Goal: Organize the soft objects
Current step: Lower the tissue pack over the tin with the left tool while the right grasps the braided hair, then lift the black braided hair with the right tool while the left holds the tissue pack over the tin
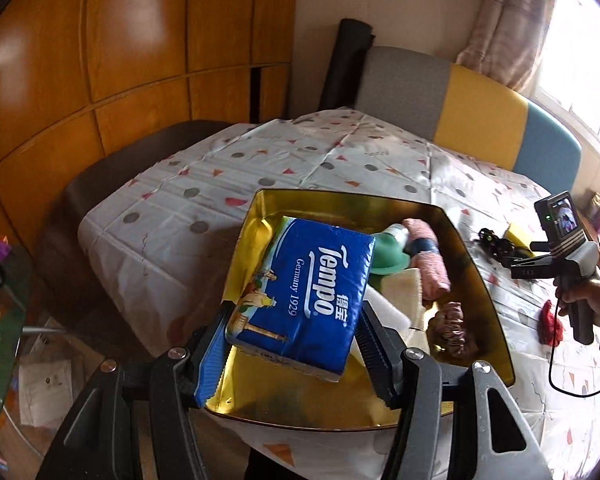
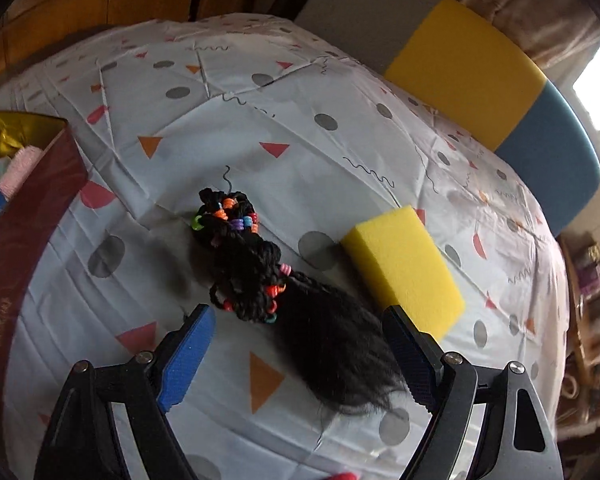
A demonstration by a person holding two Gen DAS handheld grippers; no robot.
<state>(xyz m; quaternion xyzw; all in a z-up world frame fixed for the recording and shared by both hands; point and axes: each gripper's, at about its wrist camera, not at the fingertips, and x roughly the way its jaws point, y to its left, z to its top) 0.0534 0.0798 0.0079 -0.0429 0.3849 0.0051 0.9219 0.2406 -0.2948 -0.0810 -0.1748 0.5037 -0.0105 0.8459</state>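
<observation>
I worked over a tabletop (image 2: 308,128) draped in a white cloth printed with grey dots and coloured triangles, a bench back of grey, yellow and blue panels (image 1: 484,100) behind it. On the cloth sat a gold-lined tin (image 1: 476,240) with dark red outer walls, the largest of the task's things. Inside it lay a rolled pink towel (image 1: 428,256), a green-and-white item I could not identify, a pale folded cloth and a brownish scrunchie (image 1: 452,320).

My left tongs (image 1: 292,340) pinched a blue Tempo tissue pack (image 1: 312,288), one pad on each long side, and held it tilted above the near left part of the tin.

My right tongs (image 2: 296,356) were spread wide and pointed down at the cloth, gripping nothing. Between their pads lay the loose end of a black braided hairpiece (image 2: 260,272) strung with coloured beads, flat on the tabletop to the right of the tin; I could not tell whether the right pad touched the strands. A yellow sponge (image 2: 404,268) rested just beside the hairpiece, at its right.

In the left wrist view my right hand (image 1: 588,292) showed at the far right, wrapped round its grip, with a small red fabric piece (image 1: 550,320) on the cloth nearby.
</observation>
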